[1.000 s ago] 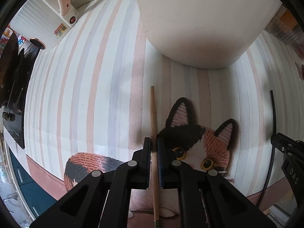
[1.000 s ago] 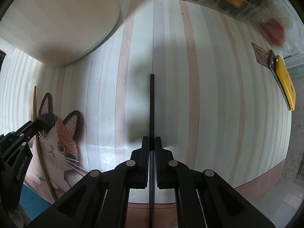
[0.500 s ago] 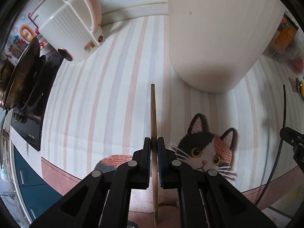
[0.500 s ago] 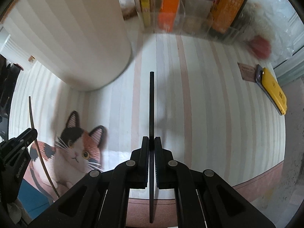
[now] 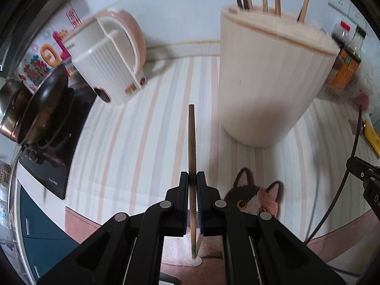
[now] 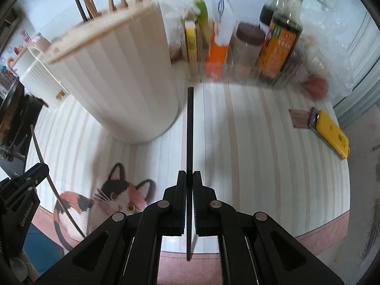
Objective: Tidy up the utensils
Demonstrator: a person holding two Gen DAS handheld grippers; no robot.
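Since the earlier frames both sticks have been raised off the desk (image 5: 147, 128), and the rim of the holder (image 5: 268, 85), then out of sight, is now seen with several sticks already standing in it. The wooden chopstick (image 5: 192, 147) is clamped in the left gripper (image 5: 192, 187), whose jaws are closed tight on its lower part, so that the long end points forward and up. The black chopstick (image 6: 189, 130) is pinched the same way by the closed jaws of the right gripper (image 6: 189, 185). The holder stands toward the back edge of the desk, behind the cat mat (image 6: 114, 199) at the front edge; the kettle (image 5: 111, 61) is at the back left, the bottles (image 6: 280, 38) at the back right.

Several risks are judged from here. Each stick is held by a narrow pinch, so a swing could let it pivot or slip. If a tip is brought in low, the holder's wall could be struck and the holder tipped. The sticks inside could be knocked, and the two grippers, near each other, could cross.
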